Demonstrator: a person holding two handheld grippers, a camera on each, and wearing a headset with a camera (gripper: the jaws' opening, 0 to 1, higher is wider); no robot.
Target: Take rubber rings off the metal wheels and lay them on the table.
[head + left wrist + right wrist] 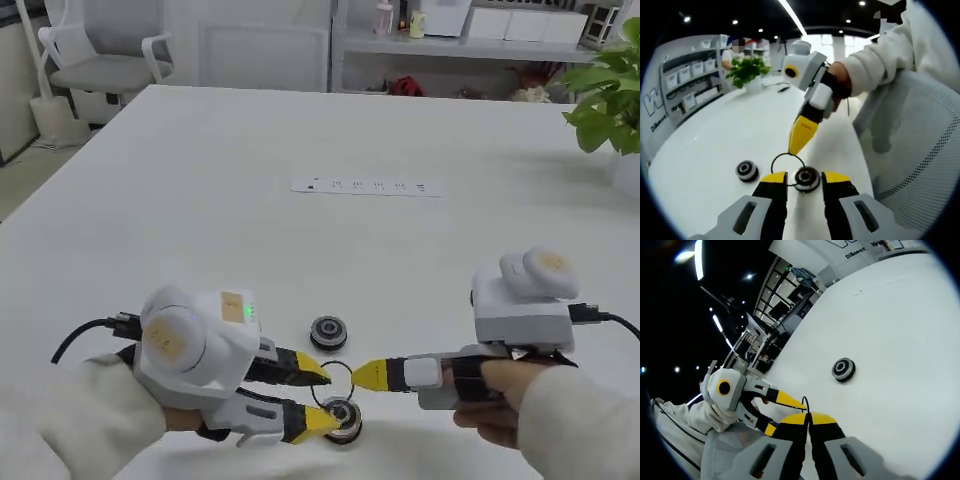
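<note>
On the white table (pixel 200 220): two metal wheels lay close to the front edge, the near wheel (pixel 342 415) between the tongs and the other wheel (pixel 328 332) just beyond it.
Left gripper (pixel 328 396): jaws stood spread around the near wheel, one tip touching it, the other just off.
Right gripper (pixel 358 375): jaws were pressed together, pinching the rubber ring (pixel 773 164).
Ring's place: a thin black loop, running from the near wheel to the right tip.

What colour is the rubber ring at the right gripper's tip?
Black rubber ring, clearest in the left gripper view.
</note>
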